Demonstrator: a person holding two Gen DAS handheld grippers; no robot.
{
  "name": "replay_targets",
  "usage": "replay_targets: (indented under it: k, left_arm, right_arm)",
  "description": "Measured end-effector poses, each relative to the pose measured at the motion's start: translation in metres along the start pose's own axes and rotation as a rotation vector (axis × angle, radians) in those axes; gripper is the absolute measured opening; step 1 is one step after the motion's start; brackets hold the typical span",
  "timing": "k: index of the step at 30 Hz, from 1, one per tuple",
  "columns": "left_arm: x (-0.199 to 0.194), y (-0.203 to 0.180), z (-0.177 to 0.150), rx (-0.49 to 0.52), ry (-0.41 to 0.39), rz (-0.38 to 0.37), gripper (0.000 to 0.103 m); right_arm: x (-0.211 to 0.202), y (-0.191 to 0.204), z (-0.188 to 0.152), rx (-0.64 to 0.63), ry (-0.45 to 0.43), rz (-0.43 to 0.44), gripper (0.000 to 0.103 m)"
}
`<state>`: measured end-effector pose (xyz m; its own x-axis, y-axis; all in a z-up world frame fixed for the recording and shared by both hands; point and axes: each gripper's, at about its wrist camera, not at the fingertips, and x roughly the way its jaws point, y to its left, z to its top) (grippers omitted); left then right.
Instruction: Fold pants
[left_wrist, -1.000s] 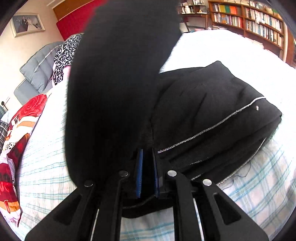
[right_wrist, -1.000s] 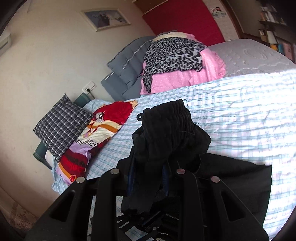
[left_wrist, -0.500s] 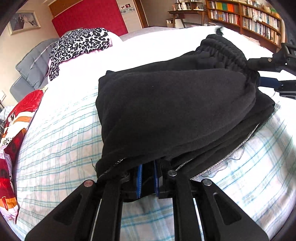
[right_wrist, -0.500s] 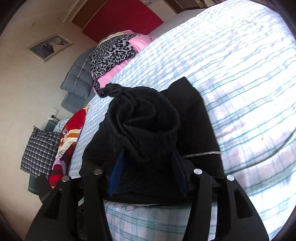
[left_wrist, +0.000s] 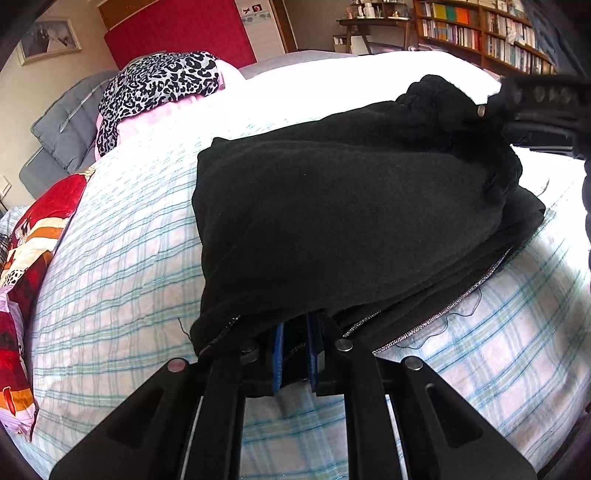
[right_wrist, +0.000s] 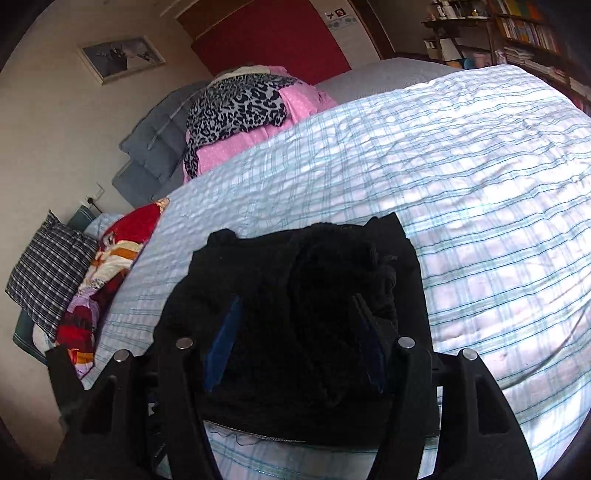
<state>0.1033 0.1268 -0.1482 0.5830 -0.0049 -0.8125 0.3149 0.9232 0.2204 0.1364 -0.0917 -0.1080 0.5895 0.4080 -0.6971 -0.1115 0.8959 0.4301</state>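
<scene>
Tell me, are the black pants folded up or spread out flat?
Folded. The black pants lie as a thick layered bundle on the checked bedspread, their waistband doubled over on top.

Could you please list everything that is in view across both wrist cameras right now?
pants: one, black, folded on the bed cover, bunched waistband at the right gripper
bed cover: one, white with blue-green checks, under the pants
leopard-print cloth: one, black and grey, on pink fabric by the headboard
checked cushion: one, dark, beside the bed
red patterned textile: one, at the bed's edge
bookshelves: along the far wall
framed picture: one, on the wall
left gripper: black, shut on the pants
right gripper: black, open, straddling the waistband
</scene>
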Motion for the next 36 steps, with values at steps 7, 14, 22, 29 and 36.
replay_targets:
  k: [7,14,22,29,36]
  left_arm:
    - [-0.002,-0.006,0.000,0.040,-0.004,-0.005,0.011]
    - [0.000,-0.019,-0.007,0.117,0.004,0.010,0.015]
    - [-0.040,-0.005,-0.017,0.114,-0.027,-0.077,0.020]
    - [-0.061,0.011,0.010,-0.028,-0.049,-0.171,0.020]
    - [-0.070,0.014,0.003,-0.042,-0.020,-0.189,0.020]
  right_arm:
    - [-0.057,-0.002,0.010,0.034,-0.147,-0.068,0.013]
    - [-0.007,-0.034,-0.015,0.005,-0.018,-0.187,0.014]
    - [-0.020,-0.053,-0.018,0.064,-0.064,-0.165,0.047]
    - [-0.055,-0.008,-0.004,-0.095,-0.206,-0.188,0.048]
    - [0.008,0.018,-0.010,-0.261,-0.028,-0.106,0.048]
